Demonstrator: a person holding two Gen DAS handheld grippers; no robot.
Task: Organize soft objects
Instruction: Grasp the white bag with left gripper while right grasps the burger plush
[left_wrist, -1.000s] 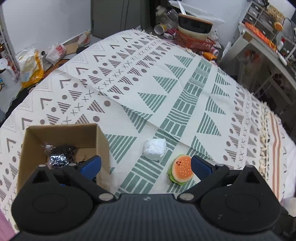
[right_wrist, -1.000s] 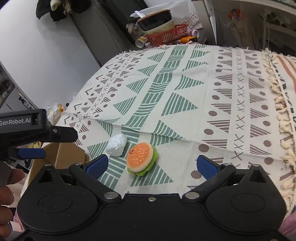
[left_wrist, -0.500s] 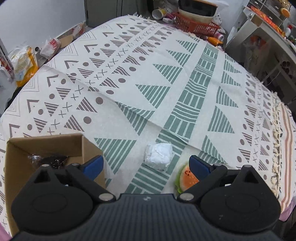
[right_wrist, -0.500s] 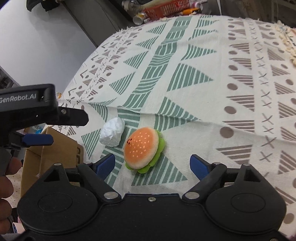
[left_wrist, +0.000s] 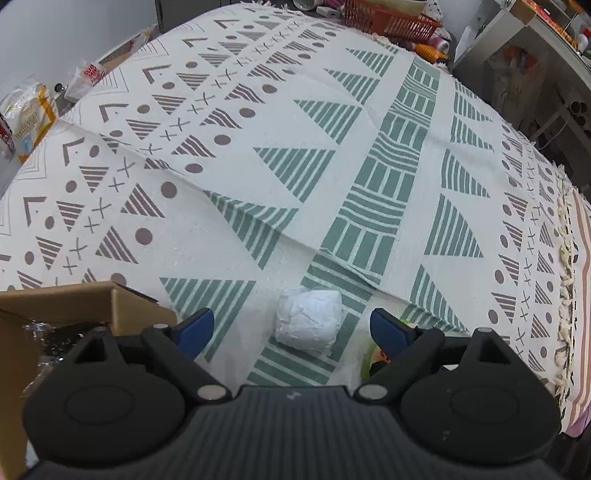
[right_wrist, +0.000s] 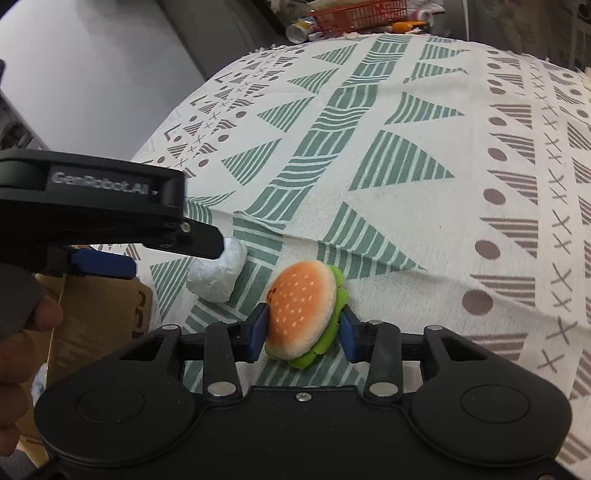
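Note:
A plush burger (right_wrist: 304, 306) with an orange bun and green lettuce lies on the patterned cloth (right_wrist: 406, 155), and my right gripper (right_wrist: 303, 330) is shut on it, a blue pad pressed against each side. Just left of it sits a white crumpled ball (left_wrist: 308, 321). My left gripper (left_wrist: 291, 326) is open and straddles that ball without touching it. Only a sliver of the burger (left_wrist: 371, 360) shows past the left gripper's right finger. In the right wrist view the white ball (right_wrist: 218, 275) is partly hidden behind the left gripper's finger.
An open cardboard box (left_wrist: 55, 306) holding something dark and shiny stands at the left, close to the ball; the same box (right_wrist: 96, 314) shows beside a hand (right_wrist: 22, 332). An orange basket (left_wrist: 388, 22) and clutter sit beyond the far edge. Fringe (left_wrist: 565, 258) marks the cloth's right side.
The right gripper moved in around the burger and shut on it. The left gripper advanced from over the box side until the white ball lay between its open fingers.

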